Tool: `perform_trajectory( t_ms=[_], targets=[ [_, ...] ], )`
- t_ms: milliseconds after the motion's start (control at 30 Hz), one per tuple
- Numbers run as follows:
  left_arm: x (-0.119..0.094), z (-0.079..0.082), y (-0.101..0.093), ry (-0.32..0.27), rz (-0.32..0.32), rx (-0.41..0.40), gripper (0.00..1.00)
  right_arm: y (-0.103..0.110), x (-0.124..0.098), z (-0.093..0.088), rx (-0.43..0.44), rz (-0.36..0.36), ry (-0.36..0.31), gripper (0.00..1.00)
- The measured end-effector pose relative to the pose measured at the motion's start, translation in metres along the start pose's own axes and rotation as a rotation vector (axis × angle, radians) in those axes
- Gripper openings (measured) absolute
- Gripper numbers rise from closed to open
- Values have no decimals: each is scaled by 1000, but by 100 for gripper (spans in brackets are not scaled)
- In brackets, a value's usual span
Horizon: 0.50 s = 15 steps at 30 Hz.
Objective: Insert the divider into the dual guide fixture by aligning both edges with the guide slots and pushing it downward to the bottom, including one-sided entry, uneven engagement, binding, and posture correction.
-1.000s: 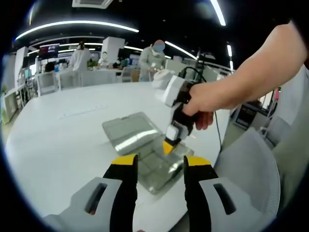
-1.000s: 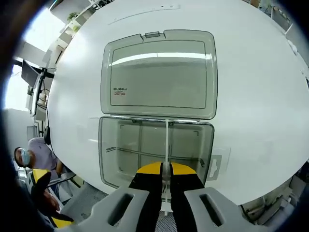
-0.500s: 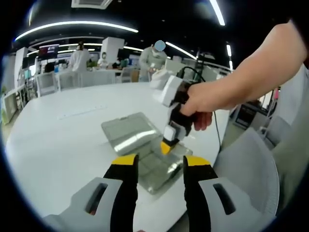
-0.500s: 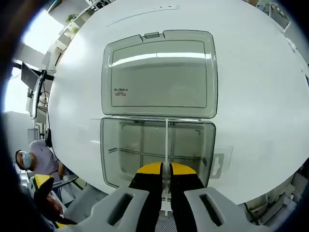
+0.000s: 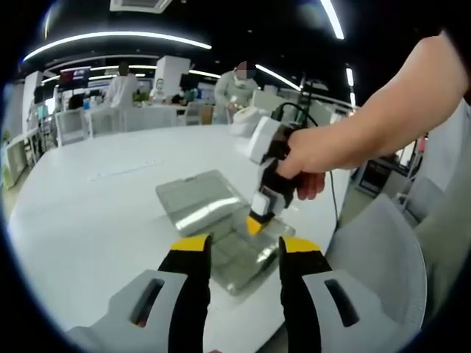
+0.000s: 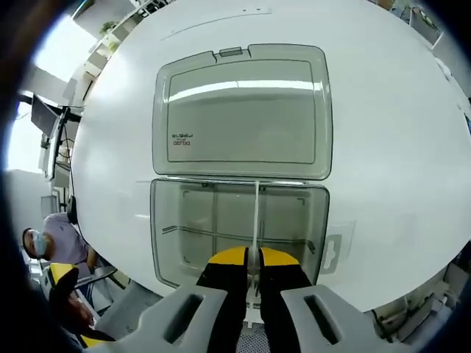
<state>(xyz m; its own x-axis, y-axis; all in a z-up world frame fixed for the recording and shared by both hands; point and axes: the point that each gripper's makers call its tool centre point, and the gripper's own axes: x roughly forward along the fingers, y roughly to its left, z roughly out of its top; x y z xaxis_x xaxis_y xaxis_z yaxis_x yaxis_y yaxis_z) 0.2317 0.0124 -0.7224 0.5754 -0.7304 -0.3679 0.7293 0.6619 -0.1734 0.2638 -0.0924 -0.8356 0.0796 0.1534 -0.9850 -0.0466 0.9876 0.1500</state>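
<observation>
A clear, smoke-tinted plastic organiser box (image 6: 240, 235) lies open on a round white table (image 6: 390, 132), its hinged flat lid (image 6: 243, 110) folded back and resting flat on the tabletop beyond the tray. In the right gripper view the tray's near rim sits close to the table's edge, while wide bare tabletop spreads around the lid on the far side and to both flanks.

The right gripper (image 6: 253, 257), with yellow-tipped black jaws, is pinched nearly closed on the thin translucent divider strip (image 6: 256, 217). The strip stands on edge and runs straight away from the jaws, across the tray towards the hinge wall, crossing a lower partition that runs the other way. Whether its far end sits in a guide slot cannot be told.

In the left gripper view a hand (image 5: 309, 158) holds the right gripper (image 5: 255, 224) tips-down over the tray's near-right part. The left gripper (image 5: 243, 254) hovers apart from the box with its jaws spread wide and nothing between them, above the table's near edge. A pale grey chair back (image 5: 375, 257) stands beside the table on that side.
</observation>
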Motion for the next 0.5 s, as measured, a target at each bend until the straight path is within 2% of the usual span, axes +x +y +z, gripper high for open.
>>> perform_trajectory(
  t_ms=[267, 500],
  targets=[
    [3, 1, 0, -1, -3, -2, 34, -1, 1, 4, 1, 4, 7, 0],
    [5, 0, 2, 0, -4, -2, 34, 0, -1, 0, -3, 7, 7, 0]
  ],
)
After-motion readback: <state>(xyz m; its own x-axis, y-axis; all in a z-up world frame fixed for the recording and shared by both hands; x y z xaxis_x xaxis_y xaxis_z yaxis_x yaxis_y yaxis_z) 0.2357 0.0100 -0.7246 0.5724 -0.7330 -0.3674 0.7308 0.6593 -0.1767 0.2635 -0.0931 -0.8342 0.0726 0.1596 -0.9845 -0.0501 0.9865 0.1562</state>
